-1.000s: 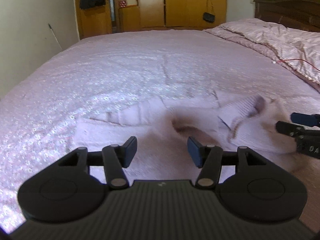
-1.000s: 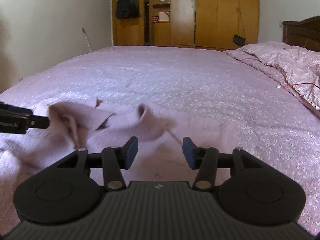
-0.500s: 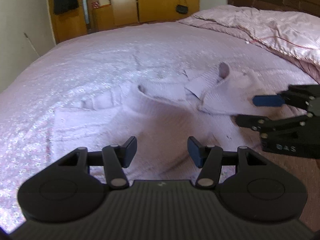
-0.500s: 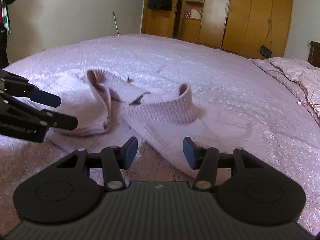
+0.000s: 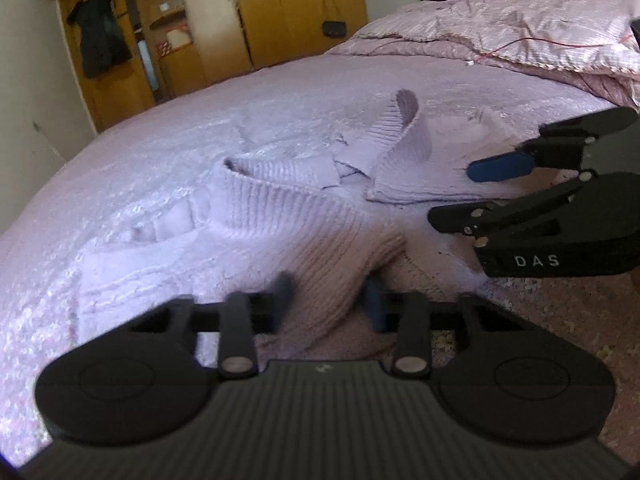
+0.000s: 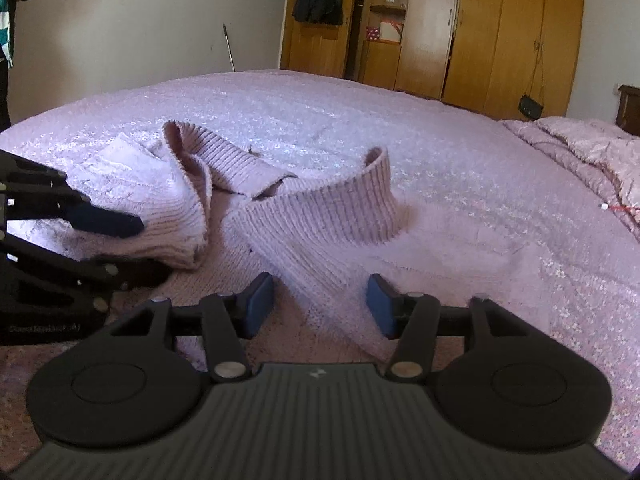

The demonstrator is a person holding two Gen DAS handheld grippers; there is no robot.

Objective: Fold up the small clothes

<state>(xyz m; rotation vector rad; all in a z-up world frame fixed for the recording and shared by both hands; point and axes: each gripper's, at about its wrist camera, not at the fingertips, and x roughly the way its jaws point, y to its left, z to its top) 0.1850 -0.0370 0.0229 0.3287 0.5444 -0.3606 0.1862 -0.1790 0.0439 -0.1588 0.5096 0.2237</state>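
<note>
Pale pink ribbed knit makes up the sweater (image 5: 280, 216), which lies crumpled on the bed (image 5: 120, 184) over a floral bedspread. Its ribbed collar (image 6: 344, 208) stands up in a loop, and one sleeve (image 6: 160, 188) is folded back over the body.

Left gripper (image 5: 328, 300): the jaws stand apart, with a raised ridge of sweater fabric between the two fingertips. The pads are blurred, so contact with the cloth cannot be confirmed; the fabric is not clamped.

Right gripper (image 6: 320, 300): the jaws are spread wide. A diagonal fold of the sweater runs between the blue pads (image 6: 258, 300), and a gap is visible on each side of it.

In the left wrist view, the right gripper appears at the right edge, just above the sweater. In the right wrist view, the left gripper shows at the left edge, near the folded sleeve.

A wooden wardrobe (image 6: 500, 32) stands behind the bed, and a rumpled quilt (image 5: 520, 36) lies at the headboard end.
</note>
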